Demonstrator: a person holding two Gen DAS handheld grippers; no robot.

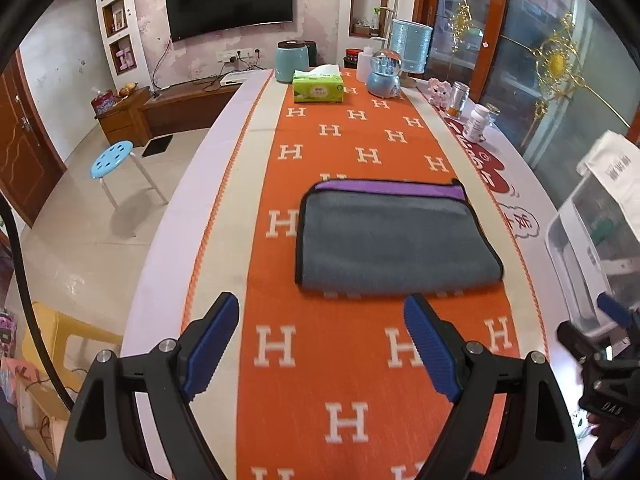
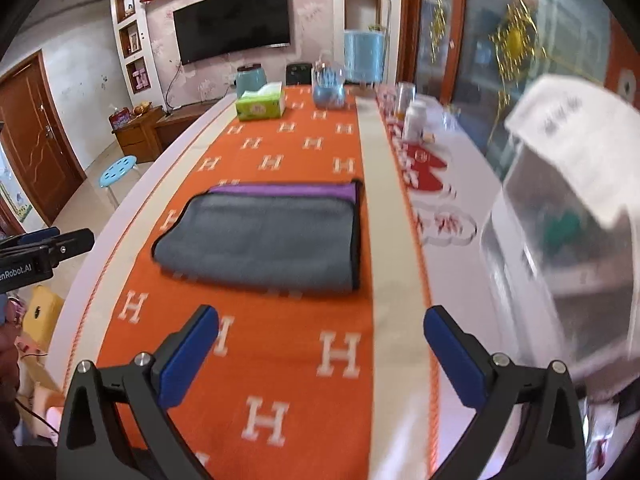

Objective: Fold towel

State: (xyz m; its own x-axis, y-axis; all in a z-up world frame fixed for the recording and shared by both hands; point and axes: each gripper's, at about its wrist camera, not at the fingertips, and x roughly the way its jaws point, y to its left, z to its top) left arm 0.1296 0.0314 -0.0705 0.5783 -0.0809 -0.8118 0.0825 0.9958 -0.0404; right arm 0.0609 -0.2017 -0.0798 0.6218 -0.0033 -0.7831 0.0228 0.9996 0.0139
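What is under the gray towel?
The gray towel lies folded on the orange cloth with white H letters. A purple layer peeks out at its far edge. Anything tucked inside the fold is covered.

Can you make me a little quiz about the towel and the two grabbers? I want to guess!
1. True or false: the left gripper is squeezing the towel.
2. What colour strip shows along the towel's far edge?
3. Which is nearest the towel: A the green tissue box, B the snow globe, C the right gripper?

Key: 1 false, both grippers are open and hold nothing. 2 purple. 3 C.
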